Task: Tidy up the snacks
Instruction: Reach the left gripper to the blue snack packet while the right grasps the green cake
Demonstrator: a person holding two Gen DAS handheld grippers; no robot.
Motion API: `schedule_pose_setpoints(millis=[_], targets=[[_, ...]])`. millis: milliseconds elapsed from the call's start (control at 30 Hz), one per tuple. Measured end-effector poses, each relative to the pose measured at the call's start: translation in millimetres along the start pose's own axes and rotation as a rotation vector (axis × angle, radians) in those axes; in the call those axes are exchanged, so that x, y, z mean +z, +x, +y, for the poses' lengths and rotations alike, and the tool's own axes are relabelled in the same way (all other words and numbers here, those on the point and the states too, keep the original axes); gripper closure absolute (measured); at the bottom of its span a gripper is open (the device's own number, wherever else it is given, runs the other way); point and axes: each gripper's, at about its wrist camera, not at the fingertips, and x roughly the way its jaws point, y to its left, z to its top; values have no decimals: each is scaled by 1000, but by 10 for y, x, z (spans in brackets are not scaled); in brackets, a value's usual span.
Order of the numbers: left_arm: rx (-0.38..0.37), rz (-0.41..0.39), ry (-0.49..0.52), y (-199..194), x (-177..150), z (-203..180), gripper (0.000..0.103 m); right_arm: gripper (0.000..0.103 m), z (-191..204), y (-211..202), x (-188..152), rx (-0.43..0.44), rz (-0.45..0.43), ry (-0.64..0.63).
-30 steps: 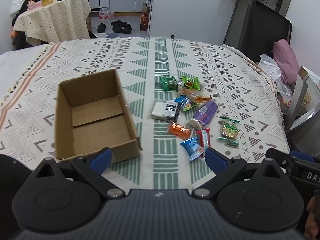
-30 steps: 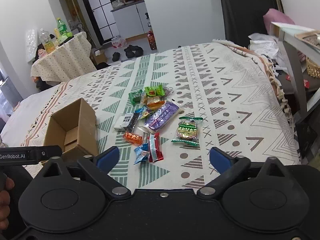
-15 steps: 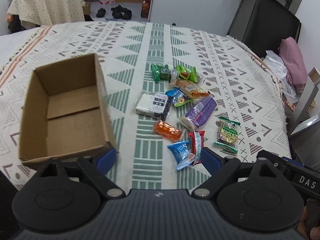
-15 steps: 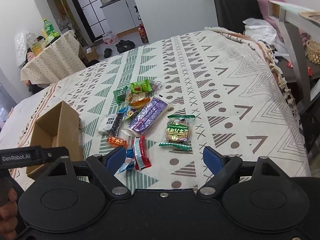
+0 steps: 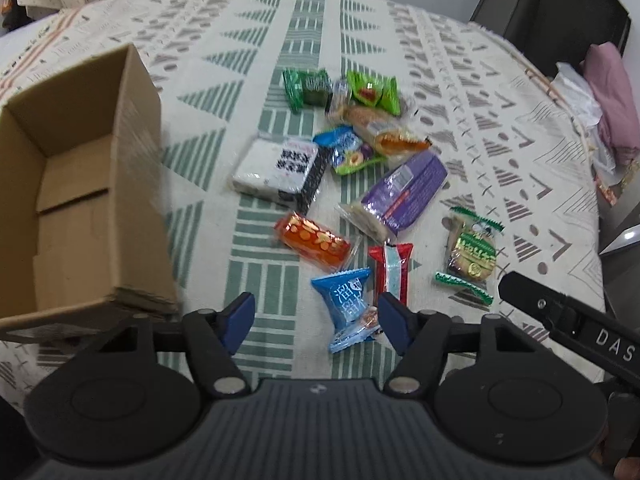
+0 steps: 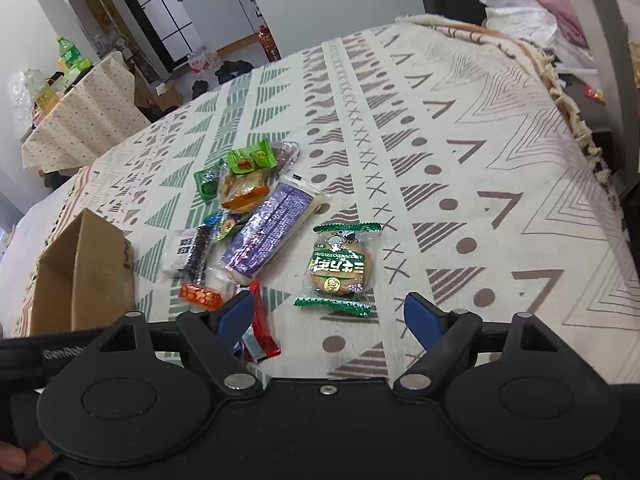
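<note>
Several wrapped snacks lie in a loose pile on the patterned cloth. An open, empty cardboard box stands left of them; it also shows in the right wrist view. My left gripper is open, just above a blue candy packet and a red-and-white stick. An orange packet, a purple bar and a white-and-black packet lie further on. My right gripper is open, just in front of a green-edged cookie packet.
The cloth-covered table drops off at its fringed right edge. A second small table with bottles stands far left. Pink fabric and white bags lie beyond the right edge.
Both grippers have moved forward and down toward the snacks. The left one now hangs over the blue packet; the right one has closed in on the cookie packet. Both stay open.
</note>
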Motion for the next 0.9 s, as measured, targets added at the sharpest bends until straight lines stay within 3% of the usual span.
schedule_pose_setpoints(millis=[467, 633, 900], targets=[[-9, 99, -49, 480, 99, -92, 53, 26, -103, 514, 96, -7, 58, 35], [-7, 131, -81, 599, 95, -71, 71, 27, -105, 644, 108, -12, 66, 37], [-24, 100, -115, 577, 100, -18, 78, 29, -58, 820, 115, -53, 81, 12]])
